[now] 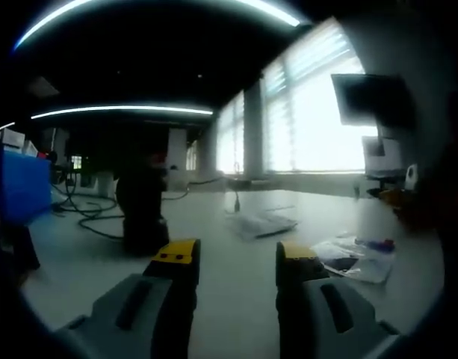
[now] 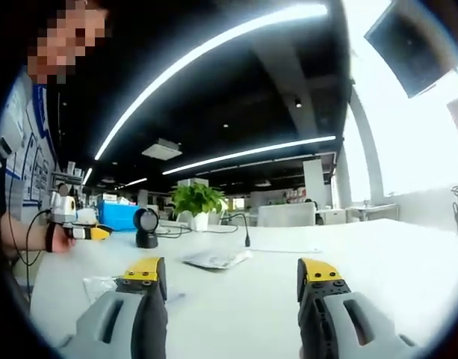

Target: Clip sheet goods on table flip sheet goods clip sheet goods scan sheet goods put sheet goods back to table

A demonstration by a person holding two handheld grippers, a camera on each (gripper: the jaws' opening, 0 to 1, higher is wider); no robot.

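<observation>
While I hold both grippers low over the white table (image 2: 408, 269), my left gripper (image 1: 236, 262) and right gripper (image 2: 232, 278) each stand with jaws spread, holding nothing. A flat clear-plastic packet of sheet goods (image 2: 216, 259) lies ahead on the tabletop, near a black dome-headed scanner (image 2: 146, 227) on its stand.

The white bench (image 2: 378, 277) carries a clear sheet packet (image 2: 216, 259), a black scanner (image 2: 146, 228), cables (image 1: 94, 217) and a potted plant (image 2: 196, 204).
</observation>
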